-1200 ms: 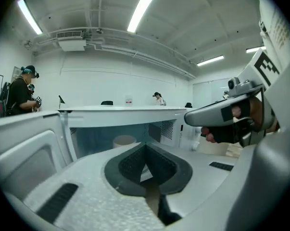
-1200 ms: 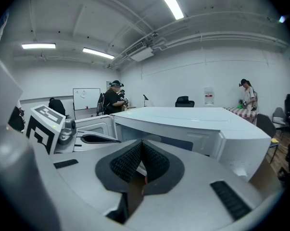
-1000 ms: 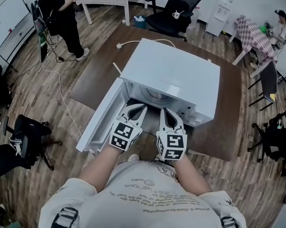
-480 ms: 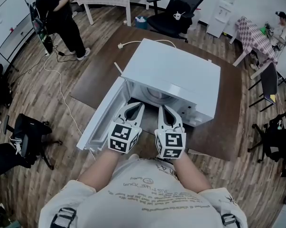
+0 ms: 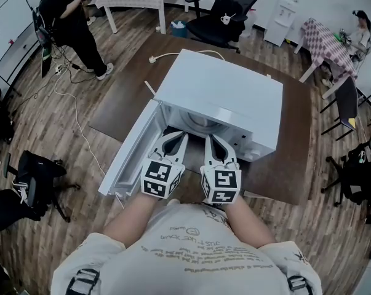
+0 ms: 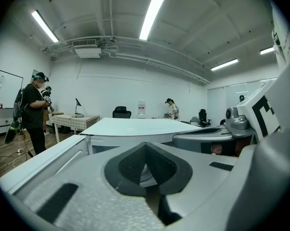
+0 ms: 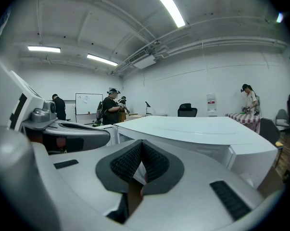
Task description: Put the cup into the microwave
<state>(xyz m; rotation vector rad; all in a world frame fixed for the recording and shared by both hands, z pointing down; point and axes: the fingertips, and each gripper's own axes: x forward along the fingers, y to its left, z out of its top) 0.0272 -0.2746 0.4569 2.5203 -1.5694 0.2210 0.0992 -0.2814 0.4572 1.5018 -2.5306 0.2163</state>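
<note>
The white microwave (image 5: 222,97) stands on a brown table (image 5: 296,140), its door (image 5: 131,152) swung open to the left. Part of a round turntable (image 5: 200,123) shows inside the cavity. I see no cup in any view. My left gripper (image 5: 179,136) and right gripper (image 5: 209,139) sit side by side just in front of the opening, pointing into it. The left gripper (image 6: 145,146) has its jaws shut with nothing between the pads. In its own view the right gripper (image 7: 141,146) is also shut and empty.
A white power cord (image 5: 173,55) trails off the table's far edge. A black office chair (image 5: 225,17) stands behind the table, another chair (image 5: 31,177) at my left. A person (image 5: 71,17) stands far left, another (image 5: 360,26) at a checked table far right.
My left gripper has risen slightly in front of the opening. The right gripper has stayed put. The person at the far left has shifted.
</note>
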